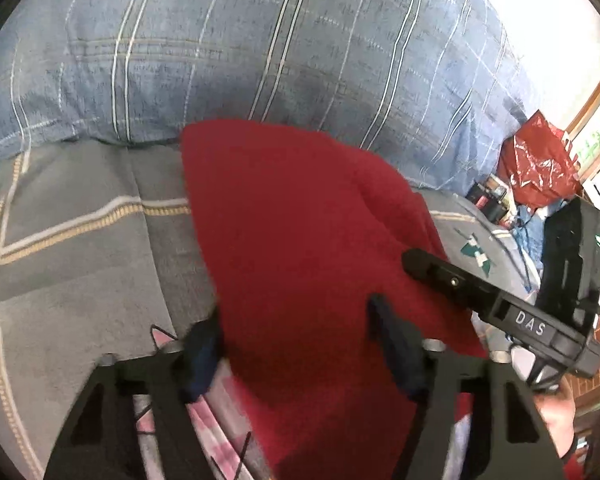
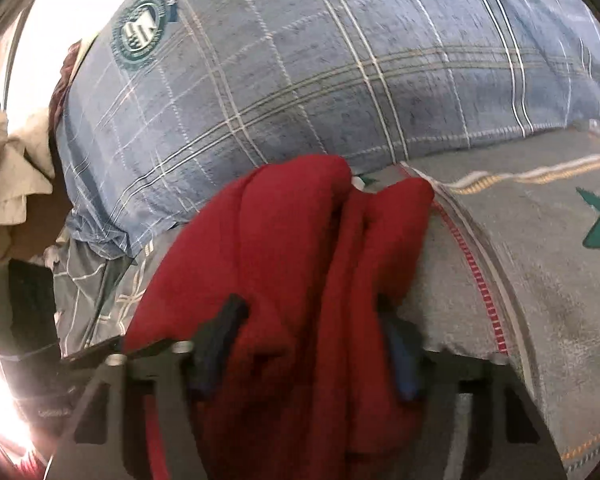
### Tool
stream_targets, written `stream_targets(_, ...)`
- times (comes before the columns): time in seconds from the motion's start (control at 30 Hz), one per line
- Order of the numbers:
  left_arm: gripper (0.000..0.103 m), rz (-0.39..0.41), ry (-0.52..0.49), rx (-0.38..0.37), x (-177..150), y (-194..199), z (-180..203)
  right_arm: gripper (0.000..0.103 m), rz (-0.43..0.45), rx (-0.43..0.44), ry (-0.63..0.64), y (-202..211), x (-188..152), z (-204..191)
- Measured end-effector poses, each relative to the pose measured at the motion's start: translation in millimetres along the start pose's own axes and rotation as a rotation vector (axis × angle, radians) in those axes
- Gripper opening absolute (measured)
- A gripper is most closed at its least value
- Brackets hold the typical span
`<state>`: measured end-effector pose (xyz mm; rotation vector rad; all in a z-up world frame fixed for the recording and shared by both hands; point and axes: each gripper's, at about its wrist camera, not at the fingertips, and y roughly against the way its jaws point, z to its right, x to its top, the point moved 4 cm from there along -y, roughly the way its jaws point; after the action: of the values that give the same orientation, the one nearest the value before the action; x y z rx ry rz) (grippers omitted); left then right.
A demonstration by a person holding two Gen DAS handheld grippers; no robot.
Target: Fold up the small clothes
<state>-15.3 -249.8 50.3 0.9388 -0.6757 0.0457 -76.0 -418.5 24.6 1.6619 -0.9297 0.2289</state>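
A red fleece garment (image 1: pixel 300 240) lies on the grey bedspread (image 1: pixel 80 260), its far end reaching the pillow. My left gripper (image 1: pixel 294 328) stands over its near part, jaws apart. The cloth runs flat between them, and the left fingertip (image 1: pixel 204 340) sits at the cloth's left edge. My right gripper's black finger (image 1: pixel 440 274) rests at the garment's right side. In the right wrist view the red garment (image 2: pixel 292 248) is bunched in long folds. My right gripper (image 2: pixel 310 328) straddles these folds with its jaws apart.
A large blue plaid pillow (image 1: pixel 260 60) lies across the back of the bed. A pink checked cloth (image 1: pixel 220 420) lies under the left gripper. A red plastic bag (image 1: pixel 536 164) and clutter sit by the window at the right. Beige cloth (image 2: pixel 8 168) hangs past the bed's edge.
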Motion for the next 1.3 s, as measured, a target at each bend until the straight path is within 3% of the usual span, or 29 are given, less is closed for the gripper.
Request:
stream_targets(0.07, 0.049, 0.011, -0.003, -0.026, 5, 18, 4, 0.041, 0.01, -0.005, 0.022, 12, 3, -10)
stream_targets(0.23, 0.048, 0.044, -0.042, -0.042, 5, 79, 10, 0.031, 0.039, 0.08, 0.063, 52, 11, -51)
stream_targets(0.27, 0.048, 0.045, -0.052, -0.065, 1, 91, 13, 0.009, 0.044, 0.128, 0.071, 61, 11, -63)
stream_targets(0.3, 0.042, 0.044, -0.06, -0.079, -5, 107, 15, 0.006, 0.034, 0.227, 0.069, 71, 10, -83)
stream_targets(0.37, 0.021, 0.073, -0.111, 0.004, -16, 129, 15, 0.008, 0.038, 0.262, 0.109, 83, 7, -112)
stream_targets(0.43, 0.021, 0.086, -0.121, 0.05, -24, 140, 8, 0.013, 0.056, 0.175, 0.178, 84, 1, -135)
stream_targets(0.5, 0.024, 0.048, -0.069, 0.043, -33, 139, -7, 0.014, 0.054, 0.149, 0.18, 79, -5, -140)
stream_targets(0.53, 0.025, 0.033, -0.034, 0.046, -39, 137, -17, 0.026, 0.041, 0.143, 0.163, 77, -8, -137)
stream_targets(0.57, 0.03, 0.026, -0.017, 0.047, -43, 137, -24, 0.045, 0.036, 0.117, 0.135, 74, -12, -128)
stream_targets(0.63, 0.045, 0.029, 0.0, 0.061, -50, 135, -36, 0.068, 0.049, 0.061, 0.11, 75, -16, -107)
stream_targets(0.67, 0.061, 0.038, 0.007, 0.07, -50, 134, -39, 0.074, 0.057, 0.026, 0.101, 75, -16, -95)
stream_targets(0.7, 0.071, 0.05, 0.025, 0.083, -51, 132, -44, 0.075, 0.054, -0.008, 0.089, 74, -18, -82)
stream_targets(0.77, 0.073, 0.052, 0.069, 0.08, -51, 124, -50, 0.077, 0.029, -0.033, 0.04, 70, -21, -59)
stream_targets(0.87, 0.072, -0.004, 0.11, 0.061, -57, 103, -51, 0.081, -0.015, 0.017, -0.07, 59, -22, -38)
stream_targets(1.0, 0.072, -0.012, 0.106, 0.072, -56, 87, -53, 0.08, -0.068, 0.147, -0.092, 50, -26, -54)
stream_targets(1.1, 0.073, -0.005, 0.111, 0.07, -52, 84, -55, 0.08, -0.052, 0.147, -0.047, 50, -26, -69)
stream_targets(1.2, 0.072, 0.0, 0.117, 0.068, -51, 84, -55, 0.08, -0.112, 0.11, -0.052, 29, -29, -69)
stream_targets(1.23, 0.072, 0.001, 0.119, 0.067, -54, 88, -56, 0.076, -0.142, 0.098, -0.068, 16, -32, -66)
stream_targets(1.3, 0.073, 0.007, 0.124, 0.065, -54, 93, -56, 0.055, -0.18, 0.113, -0.085, -3, -35, -64)
